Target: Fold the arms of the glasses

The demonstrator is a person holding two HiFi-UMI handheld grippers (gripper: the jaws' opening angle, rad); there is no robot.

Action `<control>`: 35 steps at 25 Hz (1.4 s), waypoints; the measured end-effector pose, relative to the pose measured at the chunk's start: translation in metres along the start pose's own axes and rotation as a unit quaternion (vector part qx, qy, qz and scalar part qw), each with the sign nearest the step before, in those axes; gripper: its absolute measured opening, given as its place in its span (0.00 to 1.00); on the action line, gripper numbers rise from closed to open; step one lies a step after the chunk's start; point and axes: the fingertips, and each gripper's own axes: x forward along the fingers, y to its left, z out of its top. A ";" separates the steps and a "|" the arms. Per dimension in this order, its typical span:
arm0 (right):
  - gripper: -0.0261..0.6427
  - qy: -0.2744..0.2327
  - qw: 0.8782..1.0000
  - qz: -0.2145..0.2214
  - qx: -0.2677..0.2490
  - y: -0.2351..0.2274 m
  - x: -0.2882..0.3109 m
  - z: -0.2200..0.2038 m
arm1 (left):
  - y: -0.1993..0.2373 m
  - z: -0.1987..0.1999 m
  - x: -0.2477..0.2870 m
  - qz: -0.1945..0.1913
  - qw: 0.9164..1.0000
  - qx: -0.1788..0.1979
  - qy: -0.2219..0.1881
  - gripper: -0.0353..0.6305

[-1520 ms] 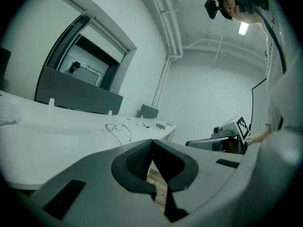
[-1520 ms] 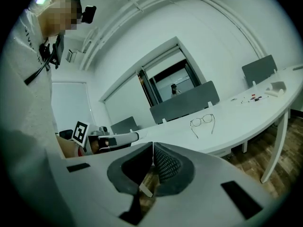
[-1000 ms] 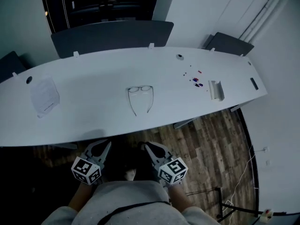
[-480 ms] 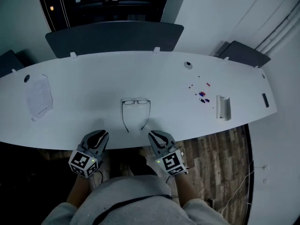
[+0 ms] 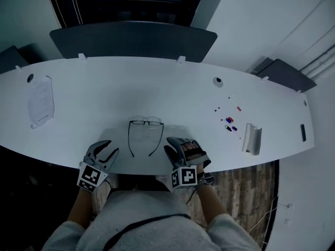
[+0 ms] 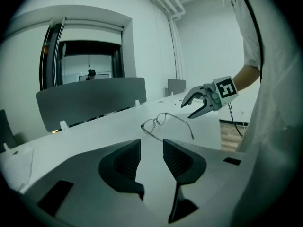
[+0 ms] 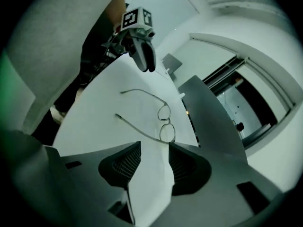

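Glasses [image 5: 146, 122] lie with arms unfolded by the near edge of the table [image 5: 104, 88], between your left gripper [image 5: 109, 148] and right gripper [image 5: 177, 143]. Both sets of jaws are opening with nothing between them (each gripper view shows bare tabletop there). Only the head view shows the paper sheet [image 5: 40, 101] at far left.

White table [image 5: 131, 82] bears 1 paper sheet [image 5: 40, 101], coloured bits [image 5: 230, 122], 1 holder [image 5: 252, 138].
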 end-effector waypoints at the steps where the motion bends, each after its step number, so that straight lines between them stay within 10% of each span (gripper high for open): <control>1: 0.30 -0.004 1.000 -0.003 -0.022 -0.002 0.007 -0.002 | 0.003 -0.002 0.005 0.010 1.000 0.004 0.008 0.29; 15: 0.19 -0.086 0.989 -0.040 -0.114 -0.013 0.046 0.000 | 0.017 -0.024 0.032 0.049 0.996 -0.021 0.065 0.29; 24: 0.10 -0.165 0.986 0.000 0.039 -0.050 0.038 0.011 | 0.042 -0.019 0.067 0.021 0.997 0.000 0.073 0.29; 35: 0.10 -0.213 0.945 0.191 0.157 -0.050 0.049 0.012 | 0.040 0.034 0.099 -0.058 0.998 0.030 0.007 0.29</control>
